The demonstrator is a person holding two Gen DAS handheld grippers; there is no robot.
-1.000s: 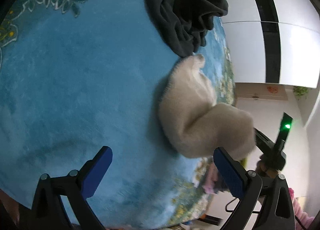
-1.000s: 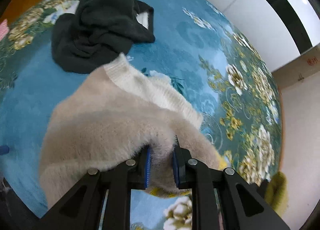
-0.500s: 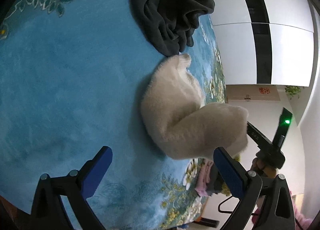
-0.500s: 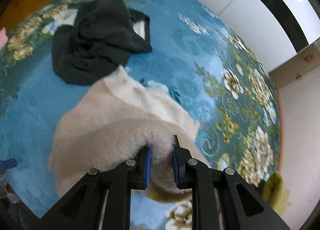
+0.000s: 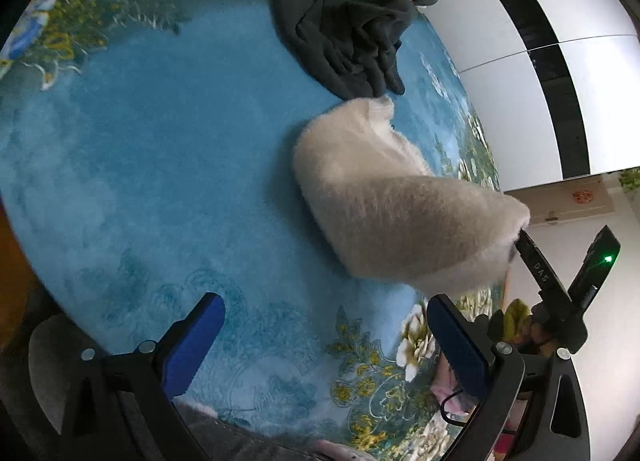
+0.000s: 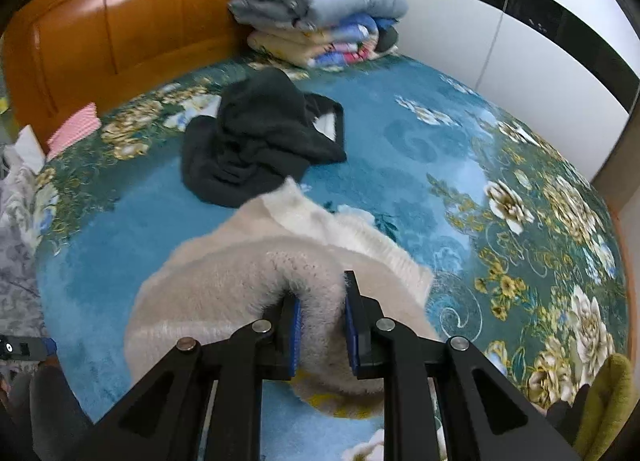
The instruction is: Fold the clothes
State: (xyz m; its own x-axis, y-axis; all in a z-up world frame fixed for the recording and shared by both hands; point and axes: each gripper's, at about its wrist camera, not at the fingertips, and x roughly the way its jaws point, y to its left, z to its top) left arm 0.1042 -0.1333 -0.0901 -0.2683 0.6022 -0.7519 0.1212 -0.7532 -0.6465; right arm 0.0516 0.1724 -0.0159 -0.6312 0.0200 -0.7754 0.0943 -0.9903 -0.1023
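A fluffy cream sweater (image 6: 248,273) lies bunched on the blue floral bedspread (image 6: 420,149). My right gripper (image 6: 322,325) is shut on a thick fold of it and holds that end raised. In the left wrist view the cream sweater (image 5: 384,201) lies to the upper right of my left gripper (image 5: 324,337), which is open and empty above the bedspread (image 5: 140,149). The right gripper's finger (image 5: 536,261) shows there at the sweater's right end. A crumpled dark garment (image 6: 256,141) lies just beyond the sweater; it also shows in the left wrist view (image 5: 348,45).
A stack of folded blankets (image 6: 316,17) sits against the wooden headboard (image 6: 120,21). A pink striped cloth (image 6: 74,129) and grey patterned fabric (image 6: 16,221) lie at the left edge. White and black wardrobe doors (image 6: 540,61) stand to the right. An olive item (image 6: 612,401) is at the lower right.
My right gripper has pulled back and lifted with the sweater's fold still in it, so the headboard and blankets came into view. My left gripper stays open and has drawn back from the sweater.
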